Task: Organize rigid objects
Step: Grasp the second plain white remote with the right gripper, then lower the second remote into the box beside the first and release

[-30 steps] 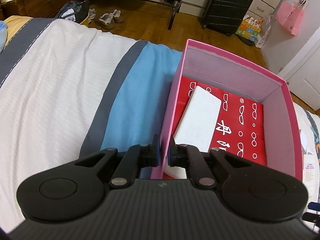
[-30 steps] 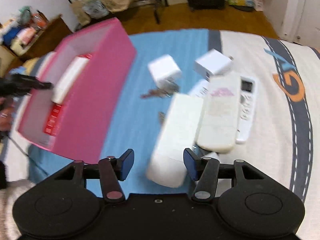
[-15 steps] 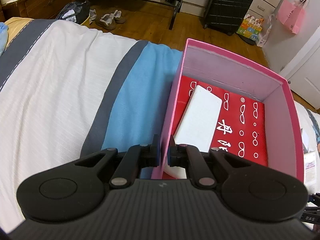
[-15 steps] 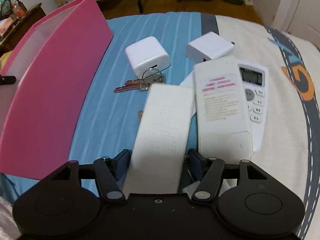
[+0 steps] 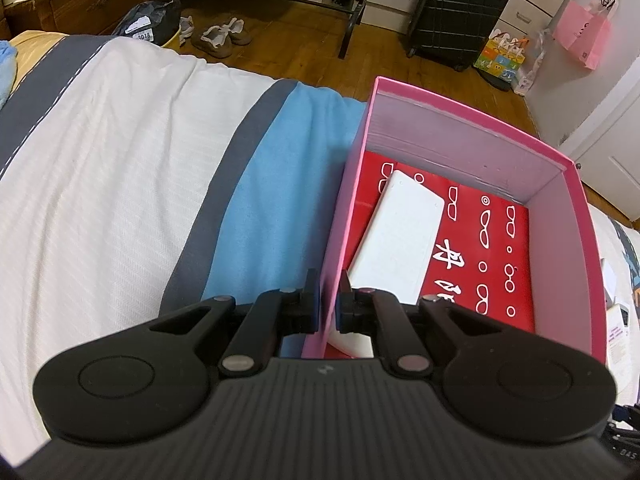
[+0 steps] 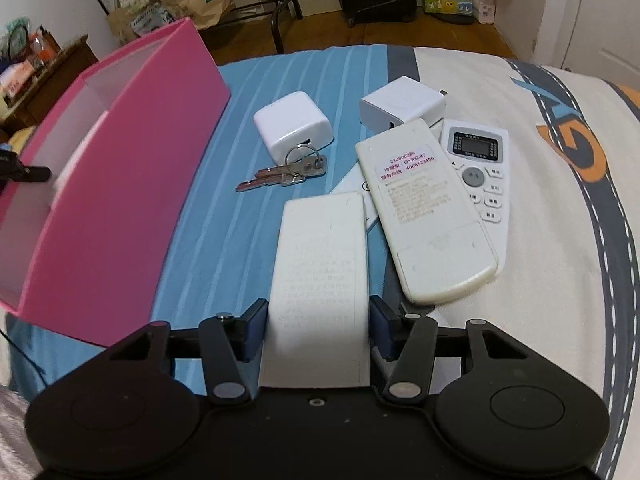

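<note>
Two grippers work for us: our right gripper (image 6: 316,330), lower than a second ago, is closing its jaws around the flat white plastic remote (image 6: 320,264) on the bedspread, while our left gripper (image 5: 329,300) stays clamped on the pink cardboard box (image 5: 472,128), steadying it for loading.

The cream remote (image 6: 428,208) carries a sticker reading "GYKQ-47" and "4008123456"; a dark bag (image 5: 146,24) shows "2018".
</note>
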`<state>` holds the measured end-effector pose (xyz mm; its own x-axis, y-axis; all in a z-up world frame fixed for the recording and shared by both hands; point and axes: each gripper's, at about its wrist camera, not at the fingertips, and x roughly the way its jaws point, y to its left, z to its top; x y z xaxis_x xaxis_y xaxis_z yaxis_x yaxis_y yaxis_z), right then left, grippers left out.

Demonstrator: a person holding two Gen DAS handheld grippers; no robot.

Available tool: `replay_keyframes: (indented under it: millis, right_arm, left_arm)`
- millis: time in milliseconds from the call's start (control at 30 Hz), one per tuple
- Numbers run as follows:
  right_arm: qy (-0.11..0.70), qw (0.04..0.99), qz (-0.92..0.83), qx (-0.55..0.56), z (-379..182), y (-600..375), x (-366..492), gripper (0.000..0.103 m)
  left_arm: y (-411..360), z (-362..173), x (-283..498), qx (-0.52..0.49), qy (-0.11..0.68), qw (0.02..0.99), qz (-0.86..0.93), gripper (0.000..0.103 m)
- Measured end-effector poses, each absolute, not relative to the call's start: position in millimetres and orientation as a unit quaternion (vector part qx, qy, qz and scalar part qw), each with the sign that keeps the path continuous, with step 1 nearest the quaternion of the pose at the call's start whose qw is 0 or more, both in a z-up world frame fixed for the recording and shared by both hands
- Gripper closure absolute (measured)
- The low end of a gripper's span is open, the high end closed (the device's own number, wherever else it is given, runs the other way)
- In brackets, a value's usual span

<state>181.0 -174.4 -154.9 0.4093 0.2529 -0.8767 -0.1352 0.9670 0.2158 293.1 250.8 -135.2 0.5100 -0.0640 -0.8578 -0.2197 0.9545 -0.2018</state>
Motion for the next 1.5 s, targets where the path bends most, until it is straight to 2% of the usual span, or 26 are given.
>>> replay_keyframes:
  millis: [267,567,667,700,733,767,800,833,1067,1233,1400,1500]
  right_arm:
    - [0.537,0.823,0.137,0.125,-148,-184,172,0.045]
    - [0.562,0.81,0.162,-0.026,-168,-130,156,0.044]
    - [0.559,0.81,0.165,-0.06,-173,-115,157,0.029]
    - [0.552,0.814,0.166,-0.072,-175,-109,158,0.027]
    - [0.542,0.821,0.16,-0.084,-178,-105,158,0.027]
    - [0.532,0.827,0.155,-0.095,-179,-101,156,0.032]
    - [0.522,0.833,0.152,-0.103,-178,-101,153,0.045]
    - [0.511,0.839,0.152,-0.11,-175,-101,149,0.045]
    - [0.489,0.859,0.151,-0.022,-142,-130,146,0.045]
    - [0.445,0.875,0.177,0.067,-95,-133,141,0.045]
    - [0.399,0.878,0.244,0.099,-45,-99,143,0.045]
    - [0.406,0.864,0.276,0.108,-38,-61,161,0.045]
  left_arm:
    - [252,-136,293,-0.146,0.493,0.856,0.045,0.096]
    - [253,-139,292,-0.151,0.494,0.855,0.042,0.096]
    - [253,-139,292,-0.152,0.494,0.855,0.043,0.096]
    - [253,-139,292,-0.151,0.494,0.855,0.043,0.096]
    - [254,-139,292,-0.151,0.494,0.855,0.042,0.096]
    - [254,-139,292,-0.152,0.494,0.855,0.042,0.096]
    - [254,-139,292,-0.153,0.495,0.854,0.042,0.096]
    - [254,-139,293,-0.154,0.494,0.854,0.042,0.096]
    - [254,-141,293,-0.158,0.495,0.854,0.043,0.096]
    - [255,-140,291,-0.162,0.494,0.853,0.048,0.096]
    - [257,-140,291,-0.169,0.494,0.852,0.047,0.096]
    - [258,-140,290,-0.172,0.494,0.851,0.045,0.096]
